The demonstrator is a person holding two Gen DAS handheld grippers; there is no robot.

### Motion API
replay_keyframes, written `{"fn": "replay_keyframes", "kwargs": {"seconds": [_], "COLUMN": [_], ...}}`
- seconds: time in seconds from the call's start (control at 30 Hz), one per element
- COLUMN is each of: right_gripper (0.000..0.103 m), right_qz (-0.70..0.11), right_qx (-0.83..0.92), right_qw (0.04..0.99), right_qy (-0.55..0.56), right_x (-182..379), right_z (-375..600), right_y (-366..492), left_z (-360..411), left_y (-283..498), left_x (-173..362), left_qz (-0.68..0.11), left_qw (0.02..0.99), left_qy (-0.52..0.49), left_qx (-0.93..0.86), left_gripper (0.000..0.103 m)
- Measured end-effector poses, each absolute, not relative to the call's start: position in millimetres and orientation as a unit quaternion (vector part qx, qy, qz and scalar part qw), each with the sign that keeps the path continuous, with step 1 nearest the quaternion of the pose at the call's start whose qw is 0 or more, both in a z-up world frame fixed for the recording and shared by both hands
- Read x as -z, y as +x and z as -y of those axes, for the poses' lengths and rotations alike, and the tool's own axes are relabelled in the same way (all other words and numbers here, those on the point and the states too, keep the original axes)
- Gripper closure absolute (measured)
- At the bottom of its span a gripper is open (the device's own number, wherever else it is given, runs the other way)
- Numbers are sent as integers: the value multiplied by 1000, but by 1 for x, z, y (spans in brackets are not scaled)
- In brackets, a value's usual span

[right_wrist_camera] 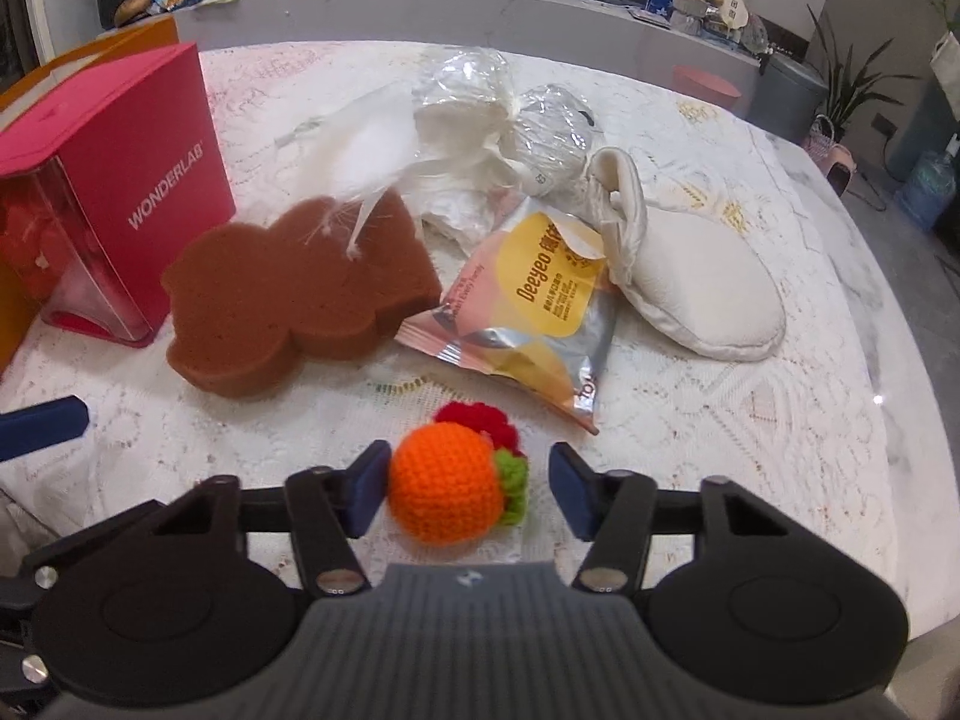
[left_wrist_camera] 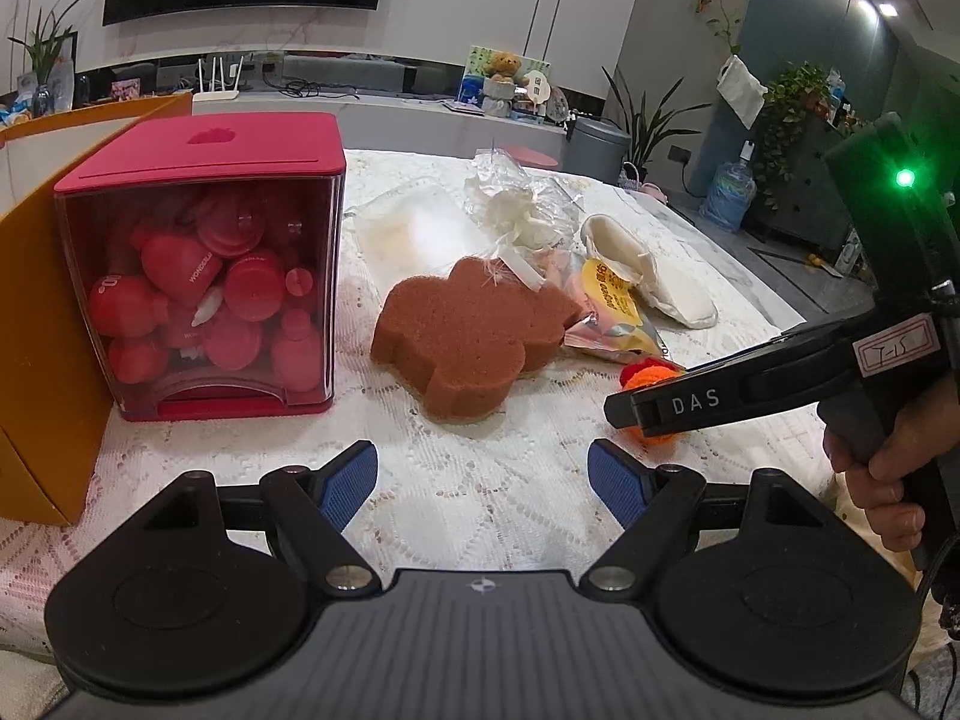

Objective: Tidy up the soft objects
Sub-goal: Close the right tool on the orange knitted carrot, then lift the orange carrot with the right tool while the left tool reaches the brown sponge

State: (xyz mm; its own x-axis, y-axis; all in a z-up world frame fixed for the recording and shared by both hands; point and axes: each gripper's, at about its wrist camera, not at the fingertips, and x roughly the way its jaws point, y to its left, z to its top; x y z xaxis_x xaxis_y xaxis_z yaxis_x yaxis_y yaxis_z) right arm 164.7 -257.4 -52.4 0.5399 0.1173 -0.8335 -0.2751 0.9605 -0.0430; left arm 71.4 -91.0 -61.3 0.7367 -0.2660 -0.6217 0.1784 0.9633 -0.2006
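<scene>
From the left wrist camera, the left tongs (left_wrist_camera: 483, 480) are spread wide over bare lace cloth on the table (left_wrist_camera: 480, 480), with nothing between their two blue pads. One red-lidded clear box (left_wrist_camera: 201, 264) stands at the left, packed with red capsules; they overlap too much to count surely. Beside it lies one brown sponge (left_wrist_camera: 468, 342) cut in a lobed shape. Behind the sponge are one crinkled clear bag with white ribbon (left_wrist_camera: 516, 204), one yellow-and-pink snack packet (left_wrist_camera: 612, 312) and one cream slipper (left_wrist_camera: 648, 276). The right tongs (left_wrist_camera: 624, 411) reach in from the right, held by a hand (left_wrist_camera: 888, 468), their tip lowered over one orange crochet ball (left_wrist_camera: 651, 387) that is mostly hidden behind them.

From the right wrist camera, the right tongs (right_wrist_camera: 462, 489) sit half spread around the orange crochet ball (right_wrist_camera: 447, 489), which lies on the table (right_wrist_camera: 750, 450) with a green frill and a red tuft on its far side. The left pad looks to be touching the ball, while the right pad stands clear of it with a visible gap. Beyond lie the sponge (right_wrist_camera: 300, 294), the snack packet (right_wrist_camera: 528, 312), the slipper (right_wrist_camera: 702, 282), the clear bag (right_wrist_camera: 480, 120) and the red box (right_wrist_camera: 132, 192) marked WONDERLAB. One blue pad of the left tongs (right_wrist_camera: 42, 426) pokes in at the left edge.
</scene>
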Motion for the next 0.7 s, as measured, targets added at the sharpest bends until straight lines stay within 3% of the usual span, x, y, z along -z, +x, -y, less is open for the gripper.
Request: {"fn": "replay_keyframes", "kwargs": {"seconds": [0.3,0.7], "right_gripper": [56,56], "right_qz": [-455,-394], "right_qx": [-121,-87], "right_qw": [876,913], "right_qy": [-101,-61], "right_x": [46,-11], "right_z": [250,284], "right_y": [160,145], "left_z": [96,138], "left_y": [71,103], "left_x": [54,50], "left_qz": [-333,-307], "left_qw": [935,943], "left_qy": [-49,1], "left_qx": [113,126], "left_gripper": [9,9]}}
